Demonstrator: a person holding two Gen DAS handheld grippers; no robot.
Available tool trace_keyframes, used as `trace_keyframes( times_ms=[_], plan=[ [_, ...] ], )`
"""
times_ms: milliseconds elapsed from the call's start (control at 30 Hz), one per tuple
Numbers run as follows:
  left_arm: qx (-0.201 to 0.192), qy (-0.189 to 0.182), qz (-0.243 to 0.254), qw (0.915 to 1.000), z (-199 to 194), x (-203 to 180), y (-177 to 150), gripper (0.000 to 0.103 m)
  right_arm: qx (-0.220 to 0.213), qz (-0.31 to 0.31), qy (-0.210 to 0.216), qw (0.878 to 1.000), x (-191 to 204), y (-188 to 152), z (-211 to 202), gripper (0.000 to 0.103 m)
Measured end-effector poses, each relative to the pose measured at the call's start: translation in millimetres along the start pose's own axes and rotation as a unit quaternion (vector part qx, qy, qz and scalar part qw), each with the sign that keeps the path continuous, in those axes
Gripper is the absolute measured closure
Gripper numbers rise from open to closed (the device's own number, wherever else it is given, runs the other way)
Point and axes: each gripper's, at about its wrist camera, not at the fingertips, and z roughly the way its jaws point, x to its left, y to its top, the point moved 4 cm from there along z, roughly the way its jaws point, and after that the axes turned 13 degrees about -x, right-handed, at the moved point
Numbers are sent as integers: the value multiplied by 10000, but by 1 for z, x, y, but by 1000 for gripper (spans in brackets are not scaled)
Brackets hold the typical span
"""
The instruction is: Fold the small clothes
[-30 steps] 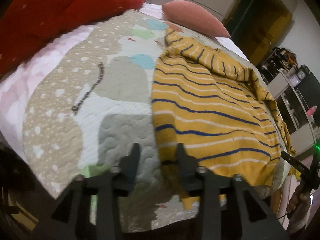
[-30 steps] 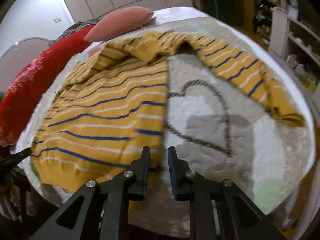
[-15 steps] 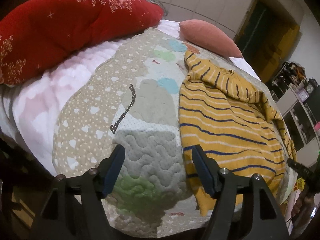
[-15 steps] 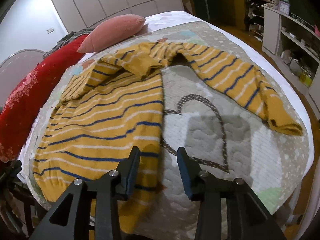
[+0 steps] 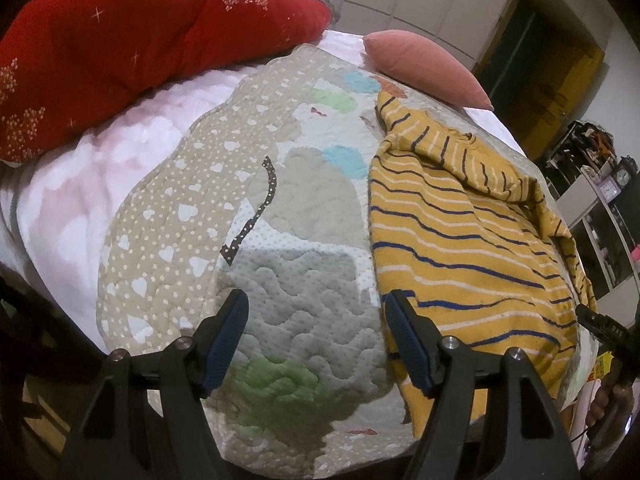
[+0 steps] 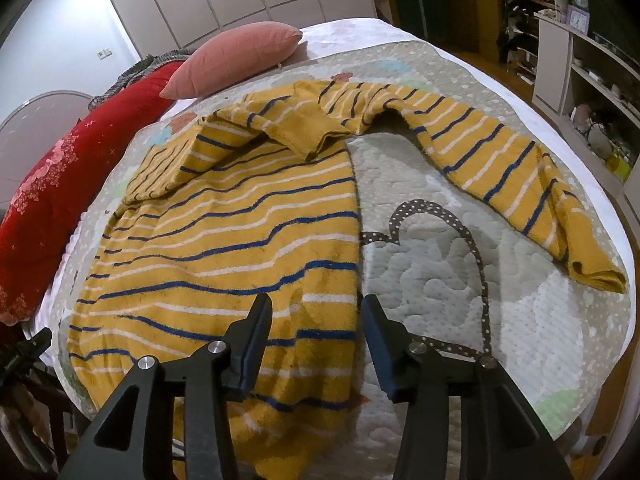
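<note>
One big bed (image 5: pixel 60 216) fills both views, with a pale pink sheet on it. On top of the sheet lies a quilted blanket (image 5: pixel 304 280) with little white hearts, grey wavy patches and a green patch. A long red pillow (image 5: pixel 132 40) with white and pink flowers lies along the far left side of the bed. A smaller pink pillow (image 6: pixel 236 58) sits at the far end, near the wall of cupboard doors. The yellow sweater (image 6: pixel 224 248) with blue and white stripes lies flat on the blanket, body spread out. In the left wrist view it sits on the right half of the blanket (image 5: pixel 460 240). One sleeve (image 6: pixel 516 184) stretches out to the right, and its cuff rests near the blanket's edge. The other sleeve (image 6: pixel 224 144) is folded in over the top of the body. White shelves (image 6: pixel 592 92) with small things stand beside the bed on the right. The left gripper (image 5: pixel 314 340) is spread wide and holds nothing; it hangs over the grey patch, with one finger just at the sweater's left edge. The right gripper (image 6: pixel 318 344) is also spread apart and holds nothing; it hangs over the sweater's right edge near the bottom hem, one finger over the stripes and one over the blanket.
</note>
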Motion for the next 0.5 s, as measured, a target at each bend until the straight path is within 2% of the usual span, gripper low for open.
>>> trace_keyframes(
  times_ms=[200, 300, 400, 500],
  plan=[
    [-2, -3, -43, 10000, 3, 3, 1, 33, 58, 44, 128, 9999, 9, 7, 10, 52],
    [-34, 2, -116, 9999, 2, 5, 4, 33, 8, 237, 431, 9988, 15, 20, 17, 51],
    [-109, -9, -167, 9998, -2, 7, 5, 31, -74, 847, 1080, 9905, 18, 40, 29, 44],
    [-147, 1, -281, 9995, -3, 14, 3, 27, -85, 1774, 1893, 9657, 23, 61, 52, 40]
  ],
)
